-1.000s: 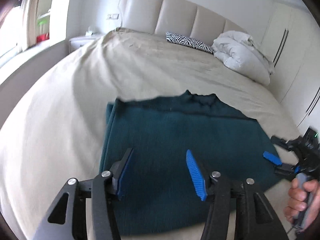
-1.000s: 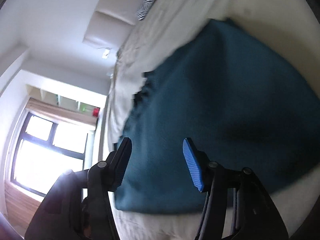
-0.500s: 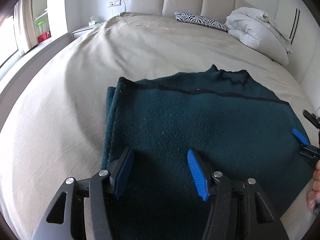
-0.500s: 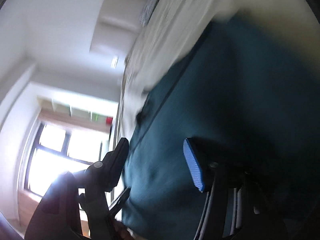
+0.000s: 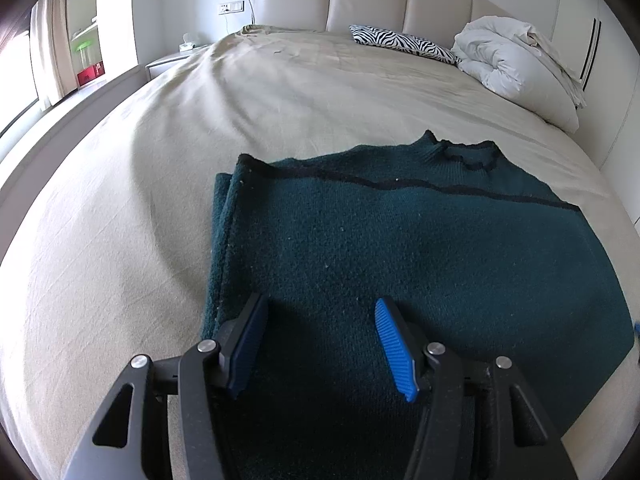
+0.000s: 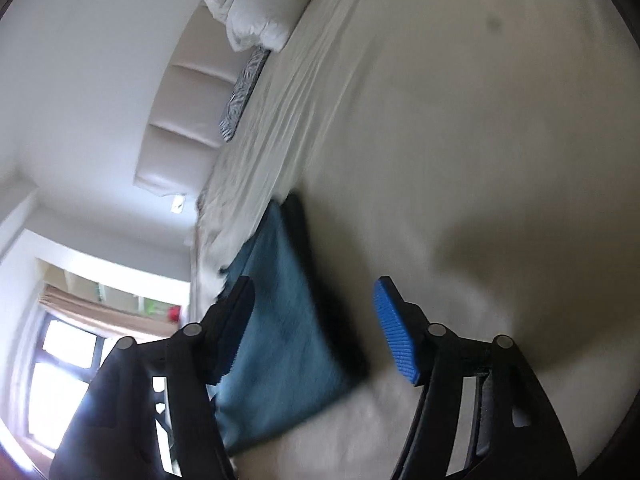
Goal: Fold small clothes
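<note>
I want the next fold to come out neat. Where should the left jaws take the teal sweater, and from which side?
Probably the sweater's doubled left edge, approached from the bare bedsheet side. The layers stack there into a ridge to pinch, and the left gripper, open, hovers just beside it.

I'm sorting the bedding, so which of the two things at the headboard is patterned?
The flat zebra-print pillow, striped black and white, lying left of the plain white rolled duvet in the left wrist view.
</note>
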### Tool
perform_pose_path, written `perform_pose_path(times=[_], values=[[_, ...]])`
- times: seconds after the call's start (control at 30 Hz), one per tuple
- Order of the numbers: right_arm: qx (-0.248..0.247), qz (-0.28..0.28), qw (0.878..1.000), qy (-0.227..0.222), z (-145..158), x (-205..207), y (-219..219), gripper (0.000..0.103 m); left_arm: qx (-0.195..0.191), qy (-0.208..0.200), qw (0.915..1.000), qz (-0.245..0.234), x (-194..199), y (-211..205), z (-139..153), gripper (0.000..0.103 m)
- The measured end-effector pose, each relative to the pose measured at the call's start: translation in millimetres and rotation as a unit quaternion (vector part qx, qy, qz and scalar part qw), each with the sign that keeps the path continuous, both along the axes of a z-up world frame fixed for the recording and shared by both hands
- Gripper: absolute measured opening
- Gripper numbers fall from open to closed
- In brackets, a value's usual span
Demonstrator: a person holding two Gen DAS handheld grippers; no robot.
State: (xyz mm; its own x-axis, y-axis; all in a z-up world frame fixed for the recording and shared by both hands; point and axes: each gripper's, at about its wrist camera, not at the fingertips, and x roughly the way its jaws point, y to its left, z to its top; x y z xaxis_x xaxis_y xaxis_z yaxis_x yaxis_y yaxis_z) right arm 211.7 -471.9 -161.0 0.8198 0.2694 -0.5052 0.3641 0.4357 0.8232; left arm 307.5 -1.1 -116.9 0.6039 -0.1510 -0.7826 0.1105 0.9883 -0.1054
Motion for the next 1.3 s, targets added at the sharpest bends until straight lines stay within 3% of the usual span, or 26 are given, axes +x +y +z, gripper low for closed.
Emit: perform_pose_path(times=[0.13,0.27,0.4,0.67,0.97,1.07,1.13,1.3], values=[[0.030,0.032,0.999,0.014,5.0,-38.9,22.2,0.064,-0.016,-0.002,0.9998,0.010,-11.3,1.7,12.5,0.059],[0.048,0.057,0.996,0.040,-5.3,-36.0,61.0,0.064,-0.042,-0.014,0.9990,-0.007,-31.9,-9.1,25.7,0.059],[0.061,0.019,0.997,0.044,-10.2,-35.7,70.9,0.064,-0.073,-0.006,0.9966,-0.037,-42.2,-23.6,27.4,0.059],[0.105,-0.027,0.993,0.038,-27.1,-4.8,65.5,0.064,-0.085,0.001,0.9951,-0.051,-42.7,-39.0,22.0,0.059],[0.110,-0.058,0.992,-0.009,-19.2,-15.4,62.7,0.064,-0.109,0.013,0.9922,-0.058,-29.2,-51.9,18.9,0.063],[0.120,-0.047,0.992,0.015,-27.5,-6.2,67.8,0.061,-0.108,0.016,0.9924,-0.057,-26.0,-54.9,17.6,0.063],[0.106,-0.027,0.992,0.060,-27.4,-1.6,79.2,0.058,-0.109,0.017,0.9922,-0.056,-25.2,-55.8,16.6,0.065],[0.097,-0.072,0.991,0.063,-26.2,4.4,76.8,0.057,-0.118,0.024,0.9912,-0.056,-23.1,-52.3,15.0,0.065]])
